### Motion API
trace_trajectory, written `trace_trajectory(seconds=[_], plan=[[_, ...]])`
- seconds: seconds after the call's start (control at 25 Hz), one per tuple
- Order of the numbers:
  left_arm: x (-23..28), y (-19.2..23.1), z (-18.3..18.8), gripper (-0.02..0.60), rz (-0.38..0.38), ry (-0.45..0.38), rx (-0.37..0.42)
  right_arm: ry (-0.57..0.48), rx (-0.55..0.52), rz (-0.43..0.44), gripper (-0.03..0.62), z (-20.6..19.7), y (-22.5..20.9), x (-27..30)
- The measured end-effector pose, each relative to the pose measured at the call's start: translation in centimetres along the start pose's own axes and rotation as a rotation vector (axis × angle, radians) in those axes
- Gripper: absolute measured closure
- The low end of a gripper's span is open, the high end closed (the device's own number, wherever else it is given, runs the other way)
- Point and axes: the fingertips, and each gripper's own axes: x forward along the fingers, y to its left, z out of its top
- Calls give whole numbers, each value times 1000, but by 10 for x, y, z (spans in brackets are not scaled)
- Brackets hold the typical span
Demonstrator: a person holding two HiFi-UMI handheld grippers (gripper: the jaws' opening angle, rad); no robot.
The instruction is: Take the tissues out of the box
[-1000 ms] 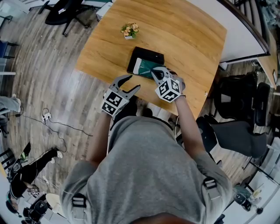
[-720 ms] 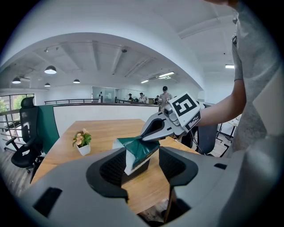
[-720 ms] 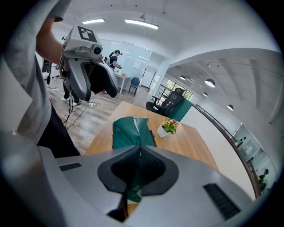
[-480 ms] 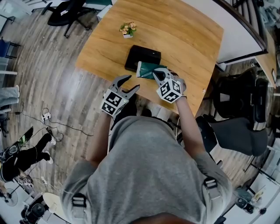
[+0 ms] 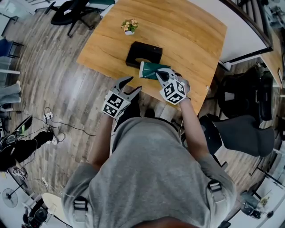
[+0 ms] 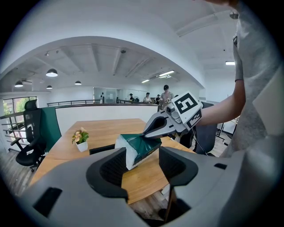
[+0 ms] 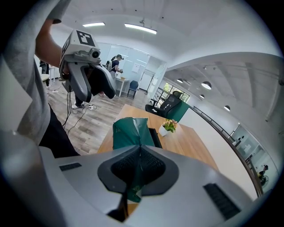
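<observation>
A black tissue box [image 5: 143, 54] lies on the wooden table [image 5: 187, 35]; it also shows as a dark strip [image 6: 104, 150] and behind the pack [image 7: 156, 137]. My right gripper [image 5: 161, 75] is shut on one end of a green tissue pack [image 5: 150, 71], held in the air just beside the box's near side. The pack [image 7: 128, 132] runs out from between my right gripper's [image 7: 139, 166] closed jaws. My left gripper [image 5: 130, 84] stands open off the table's near edge, empty, with the pack [image 6: 140, 148] and the right gripper [image 6: 153, 131] beyond its jaws.
A small white pot of flowers [image 5: 129, 26] stands at the table's far left. Black office chairs [image 5: 240, 98] are on the right and another [image 5: 67, 11] at the far left. Cables [image 5: 49, 127] lie on the wooden floor to the left.
The right gripper has drawn the green pack out of the black box, towards the table's near edge and a little up. The left gripper stays open and empty.
</observation>
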Motion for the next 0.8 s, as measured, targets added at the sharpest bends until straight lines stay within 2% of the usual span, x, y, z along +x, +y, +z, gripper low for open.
trace_trajectory(seconds=[0.8], plan=[[-15, -58, -9, 335, 22, -4, -9, -7, 5, -11, 588, -28, 35, -47]])
